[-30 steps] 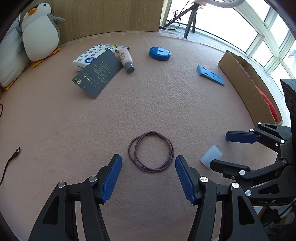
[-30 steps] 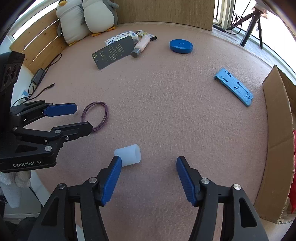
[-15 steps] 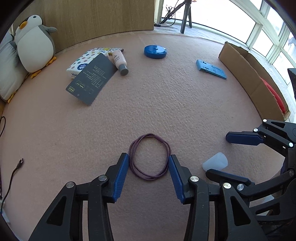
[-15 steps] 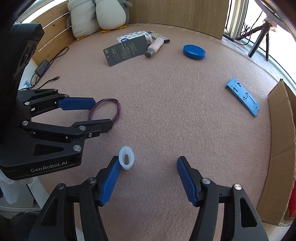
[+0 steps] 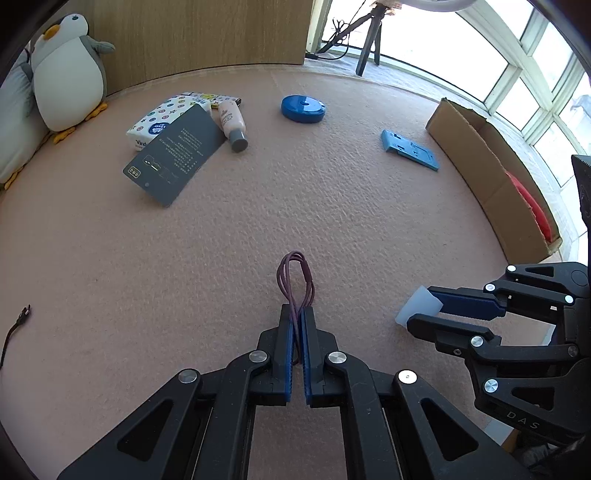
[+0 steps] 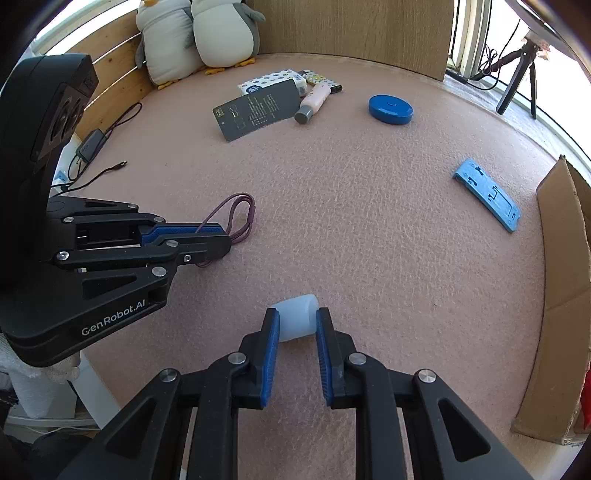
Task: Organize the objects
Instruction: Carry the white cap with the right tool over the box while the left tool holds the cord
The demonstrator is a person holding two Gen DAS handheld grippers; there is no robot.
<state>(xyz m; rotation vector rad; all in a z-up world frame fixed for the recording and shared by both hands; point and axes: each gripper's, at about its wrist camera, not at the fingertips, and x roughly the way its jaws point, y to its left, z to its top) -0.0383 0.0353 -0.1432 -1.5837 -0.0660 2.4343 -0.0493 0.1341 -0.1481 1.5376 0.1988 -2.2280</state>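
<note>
Pink felt-like matting [image 5: 332, 221] covered the work surface, backed by a wooden panel and bright windows. On it, the left gripper [image 5: 295, 314] had just been closing and stood clamped on the thin purple cord loop [image 5: 295, 273], whose free end poked out past the fingertips toward the far side. The right gripper [image 6: 297, 317] had likewise just closed, its blue pads pressing the small translucent white plastic cup [image 6: 295, 314] lying on its side, just beside the cord. Both grips looked set near the tips, so I judged the lift should be straight up and slow, keeping the squeeze steady so the limp cord would not slide out nor the smooth cup pop free, before carrying them toward the open brown cardboard box [image 5: 480, 162], well to the cord's right. Counted beyond the cord: one blue round disc [image 5: 303, 108], one flat blue plastic holder [image 5: 410, 149], one dark grey card [image 5: 177, 157], one pink tube with grey cap [image 5: 232, 123], one dotted tissue pack [image 5: 159, 118], two plush penguins [image 6: 225, 31].
</note>
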